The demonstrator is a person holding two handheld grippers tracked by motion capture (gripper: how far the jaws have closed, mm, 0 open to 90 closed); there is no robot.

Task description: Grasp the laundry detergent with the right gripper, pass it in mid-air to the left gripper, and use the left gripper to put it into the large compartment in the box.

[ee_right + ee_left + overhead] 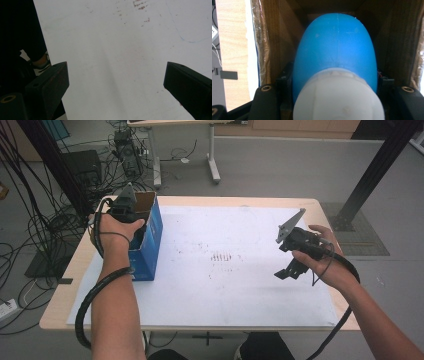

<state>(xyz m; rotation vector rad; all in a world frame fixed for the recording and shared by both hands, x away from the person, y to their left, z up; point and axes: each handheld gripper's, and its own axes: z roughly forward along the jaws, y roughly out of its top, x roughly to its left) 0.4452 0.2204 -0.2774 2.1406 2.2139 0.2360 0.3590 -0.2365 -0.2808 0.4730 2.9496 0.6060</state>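
Fingers of the left gripper (pixel 125 209) were clamped on a blue-and-white bottle (pixel 337 62), which sat down inside the open cardboard box (pixel 148 237) at the far-left corner of the table (pixel 240 202). From the left gripper view the bottle looked like smooth plastic, rounded and probably a bit slippery, so I'd say squeezing across the wide blue belly was the sensible spot rather than the white cap end, which tapers. Can't really tell how full or heavy it was since the view was so close up, but it looked stiff enough not to crush. Left hand (pixel 116 227) was perched over the box top, gripper pointing down into it. Right gripper (pixel 294 265) hung with its jaws spread wide and empty above the white sheet (pixel 240 295) near the table's right edge, tilted downward.
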